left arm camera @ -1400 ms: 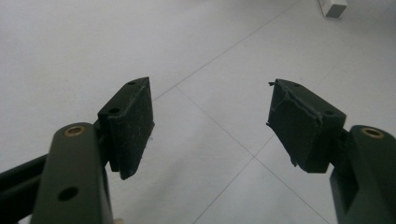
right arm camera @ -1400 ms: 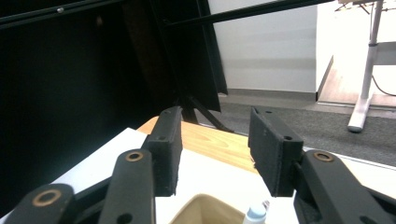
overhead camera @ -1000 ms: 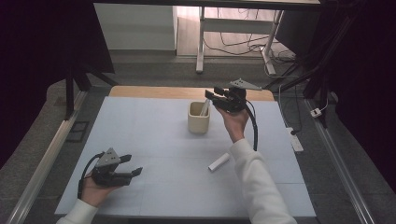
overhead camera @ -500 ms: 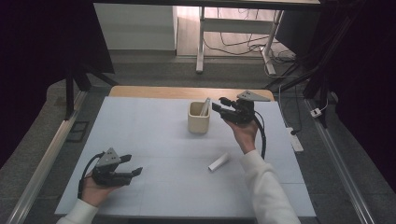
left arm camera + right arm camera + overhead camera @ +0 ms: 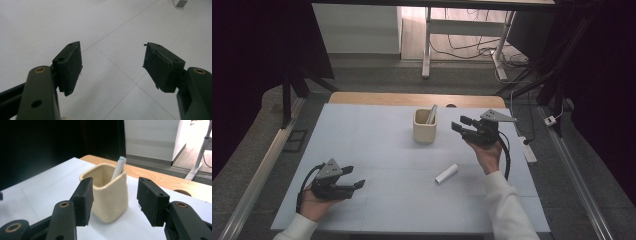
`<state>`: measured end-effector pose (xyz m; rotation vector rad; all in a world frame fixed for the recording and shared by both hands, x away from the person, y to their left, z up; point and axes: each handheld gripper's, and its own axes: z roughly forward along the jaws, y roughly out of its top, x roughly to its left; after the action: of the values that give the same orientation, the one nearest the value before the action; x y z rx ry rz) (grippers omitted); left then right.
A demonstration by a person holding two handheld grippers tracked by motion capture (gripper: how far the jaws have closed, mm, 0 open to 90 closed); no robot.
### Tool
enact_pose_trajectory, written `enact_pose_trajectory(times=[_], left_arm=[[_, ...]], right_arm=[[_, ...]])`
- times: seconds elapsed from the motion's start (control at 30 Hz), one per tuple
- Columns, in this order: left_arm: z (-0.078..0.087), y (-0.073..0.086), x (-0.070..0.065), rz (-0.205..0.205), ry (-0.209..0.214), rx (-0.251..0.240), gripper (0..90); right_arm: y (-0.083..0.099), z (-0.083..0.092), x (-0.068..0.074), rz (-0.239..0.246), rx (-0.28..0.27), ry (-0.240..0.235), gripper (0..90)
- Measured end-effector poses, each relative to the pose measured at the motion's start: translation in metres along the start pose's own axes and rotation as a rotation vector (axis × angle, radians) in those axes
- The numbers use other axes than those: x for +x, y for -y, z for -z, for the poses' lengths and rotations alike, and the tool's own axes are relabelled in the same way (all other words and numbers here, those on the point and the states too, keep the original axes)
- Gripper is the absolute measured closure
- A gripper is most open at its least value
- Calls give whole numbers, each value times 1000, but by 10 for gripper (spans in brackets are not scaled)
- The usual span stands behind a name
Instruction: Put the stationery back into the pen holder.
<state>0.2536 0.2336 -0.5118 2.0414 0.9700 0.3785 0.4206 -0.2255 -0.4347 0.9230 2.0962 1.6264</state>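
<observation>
Right now the right gripper [image 5: 460, 126] hangs just right of the cream cup [image 5: 424, 126], jaws apart, nothing between them; the cup sits beyond the pads [image 5: 83, 200], not touched. A white stick [image 5: 118, 167] leans inside the cup. A second white stick [image 5: 446, 173] lies on the pale surface [image 5: 377, 145], nearer the person, apart from the cup. The left gripper [image 5: 355, 185] rests low at the near left, jaws wide, empty. Nothing between the right gripper and the cup.

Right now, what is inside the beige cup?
One white stick leans inside the beige cup, its top above the rim. The cup wall hides its lower part and the bottom.
</observation>
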Motion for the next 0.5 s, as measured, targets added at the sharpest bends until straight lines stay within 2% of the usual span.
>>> enact_pose_trajectory(times=[0.13,0.5], left_arm=[[-1,0,0,-3,0,5,303],[-1,0,-2,-8,3,4,303]], right_arm=[[5,6,1,19,9,-7,460],[10,22,-1,64,96,-21,453]])
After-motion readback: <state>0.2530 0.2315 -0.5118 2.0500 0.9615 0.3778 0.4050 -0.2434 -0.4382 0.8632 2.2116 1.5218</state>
